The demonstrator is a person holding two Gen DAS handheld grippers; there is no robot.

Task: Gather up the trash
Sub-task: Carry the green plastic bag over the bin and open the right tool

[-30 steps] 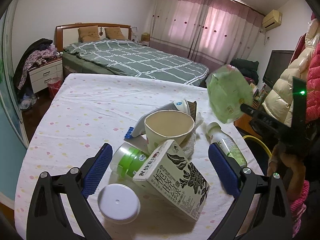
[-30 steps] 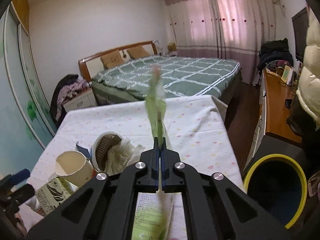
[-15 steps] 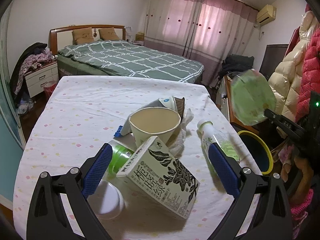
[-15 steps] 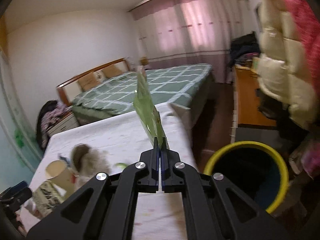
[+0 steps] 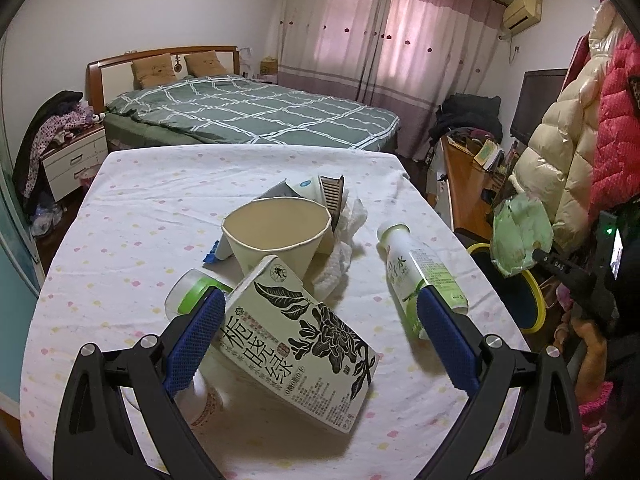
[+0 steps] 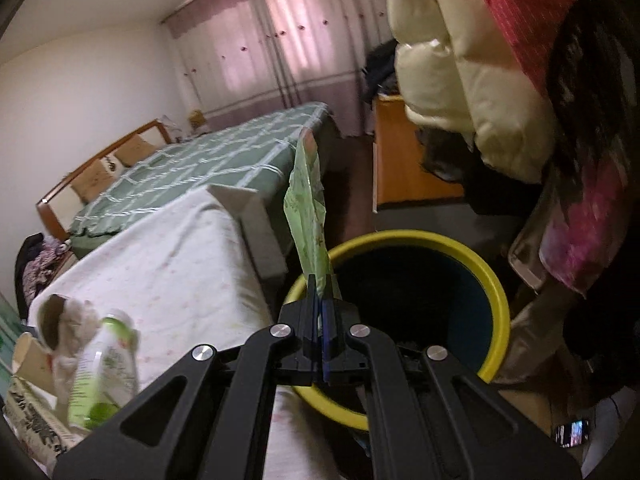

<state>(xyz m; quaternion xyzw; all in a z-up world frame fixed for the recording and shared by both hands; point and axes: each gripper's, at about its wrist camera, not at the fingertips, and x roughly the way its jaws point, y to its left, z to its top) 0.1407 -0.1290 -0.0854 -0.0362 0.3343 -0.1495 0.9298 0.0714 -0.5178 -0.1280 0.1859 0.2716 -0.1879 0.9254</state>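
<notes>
My right gripper point(image 6: 320, 280) is shut on a flat green wrapper point(image 6: 307, 208) and holds it over the near rim of a yellow-rimmed bin point(image 6: 496, 292); the wrapper point(image 5: 520, 236) and bin point(image 5: 534, 312) also show in the left wrist view, right of the table. My left gripper point(image 5: 320, 320) is open above a black-and-white drink carton point(image 5: 296, 344). Around the carton lie a paper cup point(image 5: 276, 236), a green-label bottle point(image 5: 420, 272), a green-banded container point(image 5: 188, 296) and crumpled tissue point(image 5: 340, 256).
The trash lies on a table with a white dotted cloth point(image 5: 160, 200). A white lidded cup point(image 5: 200, 400) sits under my left finger. A bed point(image 5: 248, 112) stands behind, a wooden desk point(image 5: 464, 176) and hanging coats point(image 5: 560, 140) to the right.
My right gripper carried the green wrapper off the table to the right and down over the bin. My left gripper moved slightly forward over the carton.
</notes>
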